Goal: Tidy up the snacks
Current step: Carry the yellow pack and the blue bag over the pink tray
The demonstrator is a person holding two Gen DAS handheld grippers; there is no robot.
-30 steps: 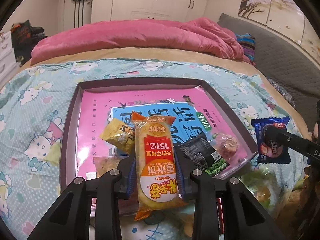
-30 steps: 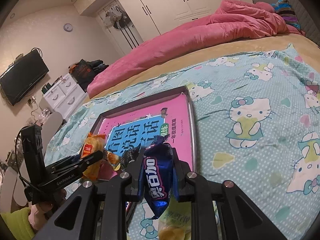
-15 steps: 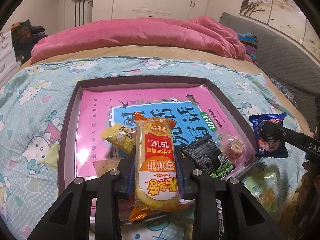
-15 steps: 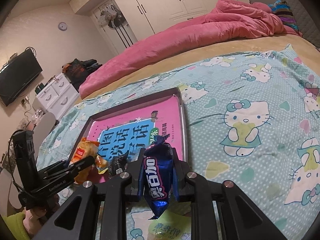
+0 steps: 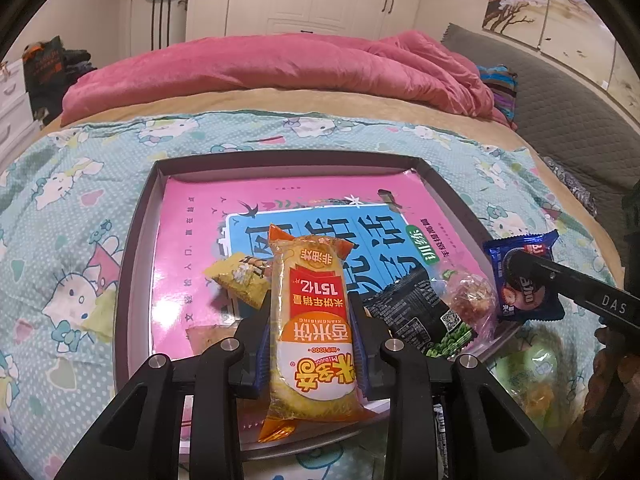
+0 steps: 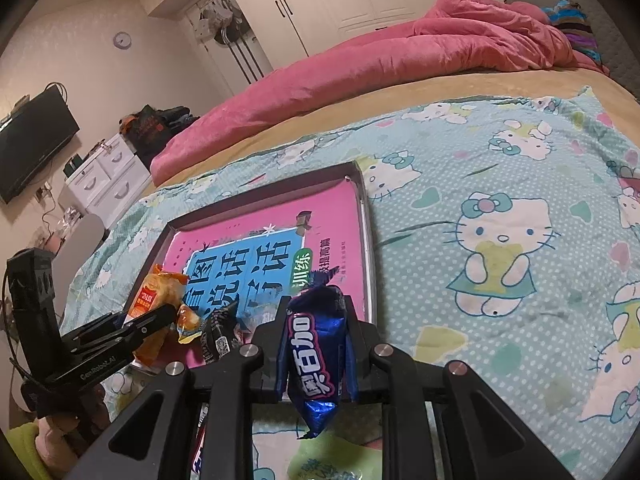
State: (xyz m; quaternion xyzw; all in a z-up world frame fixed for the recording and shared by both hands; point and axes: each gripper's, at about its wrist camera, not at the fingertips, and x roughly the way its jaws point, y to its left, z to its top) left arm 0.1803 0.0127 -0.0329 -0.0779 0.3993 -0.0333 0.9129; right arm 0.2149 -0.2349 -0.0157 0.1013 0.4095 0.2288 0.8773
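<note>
While my left tool point(image 5: 312, 320) clamps the orange rice-cracker pack point(image 5: 310, 320), printed "1512" and "Since 2000", over the tray point(image 5: 132, 240), the slick wrapper could slide out and knock the small packs below. My right tool point(image 6: 316, 344) pinches a blue Oreo pack point(image 6: 316, 348) just off the tray's near right corner; it might drop onto the bed point(image 6: 500, 240).

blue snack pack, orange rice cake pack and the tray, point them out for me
blue snack pack point(image 6: 316, 344), right wrist view, on its white lettering.
orange rice cake pack point(image 5: 314, 320), left wrist view, on its red and white label.
tray point(image 5: 136, 236), left wrist view, on its bare left rim.
</note>
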